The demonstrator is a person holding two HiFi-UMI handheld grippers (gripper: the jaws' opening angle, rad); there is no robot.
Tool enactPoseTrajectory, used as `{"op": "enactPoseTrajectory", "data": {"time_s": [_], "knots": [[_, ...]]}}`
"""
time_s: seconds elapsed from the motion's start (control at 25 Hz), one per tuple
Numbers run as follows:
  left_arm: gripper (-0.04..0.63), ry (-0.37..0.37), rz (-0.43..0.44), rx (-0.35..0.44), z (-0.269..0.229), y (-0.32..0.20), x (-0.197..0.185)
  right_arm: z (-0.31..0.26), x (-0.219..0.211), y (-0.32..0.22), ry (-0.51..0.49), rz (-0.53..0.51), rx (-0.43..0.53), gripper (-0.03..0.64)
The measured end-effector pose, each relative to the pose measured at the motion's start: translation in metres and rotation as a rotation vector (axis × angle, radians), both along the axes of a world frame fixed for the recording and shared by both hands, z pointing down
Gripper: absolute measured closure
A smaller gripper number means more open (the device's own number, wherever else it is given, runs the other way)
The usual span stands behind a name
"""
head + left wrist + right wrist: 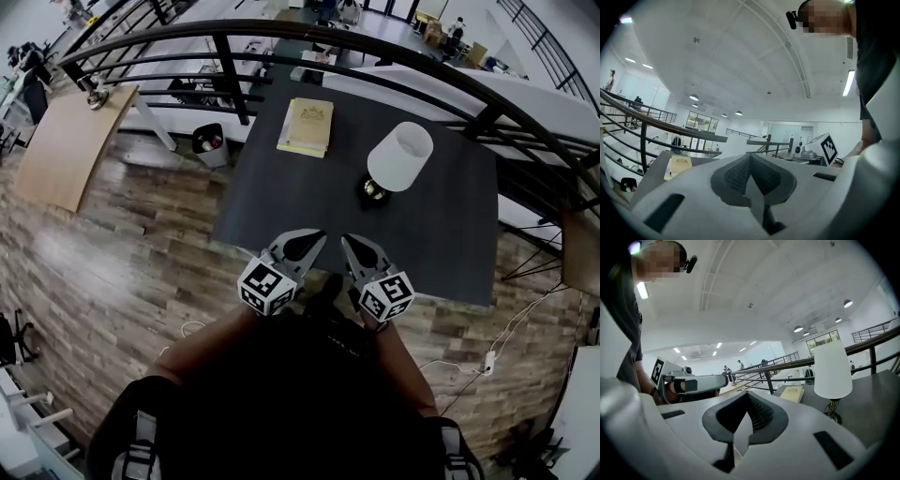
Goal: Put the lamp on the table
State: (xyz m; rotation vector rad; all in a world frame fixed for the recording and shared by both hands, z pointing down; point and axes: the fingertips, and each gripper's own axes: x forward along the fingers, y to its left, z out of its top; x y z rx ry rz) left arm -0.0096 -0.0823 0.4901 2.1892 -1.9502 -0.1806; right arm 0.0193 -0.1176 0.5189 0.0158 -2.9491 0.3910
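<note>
A lamp [399, 157] and a book [306, 127] sit on the dark table [309, 202], on a wood floor [122, 244] by a railing [234, 80]. The left gripper [317, 236] and right gripper [348, 241] have their jaws pressed together, holding nothing.

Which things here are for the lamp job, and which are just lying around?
For the job: lamp, table, left gripper, right gripper.
Just lying about: book, bin, wooden board.

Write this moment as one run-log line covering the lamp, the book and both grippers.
lamp: upright on table | book: flat on table | left gripper: fingers shut, empty | right gripper: fingers shut, empty
</note>
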Motion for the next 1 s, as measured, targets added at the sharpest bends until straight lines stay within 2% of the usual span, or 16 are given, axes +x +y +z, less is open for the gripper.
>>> {"op": "enactPoseTrajectory", "data": {"time_s": [0.28, 0.48, 0.76, 1.0], "knots": [[0.586, -0.016, 0.037, 0.011, -0.004, 0.061, 0.032, -0.009, 0.022, 0.072, -0.019, 0.003, -0.016, 0.601], [0.586, 0.006, 0.036, 0.009, -0.001, 0.089, 0.039, -0.012, 0.035, 0.102, -0.011, 0.008, 0.009, 0.601], [0.586, 0.026, 0.072, 0.008, 0.006, 0.103, 0.058, -0.01, 0.054, 0.127, 0.018, 0.02, 0.025, 0.601], [0.586, 0.018, 0.058, 0.013, 0.004, 0.105, 0.072, -0.012, 0.077, 0.133, 0.033, 0.016, 0.045, 0.601]]}}
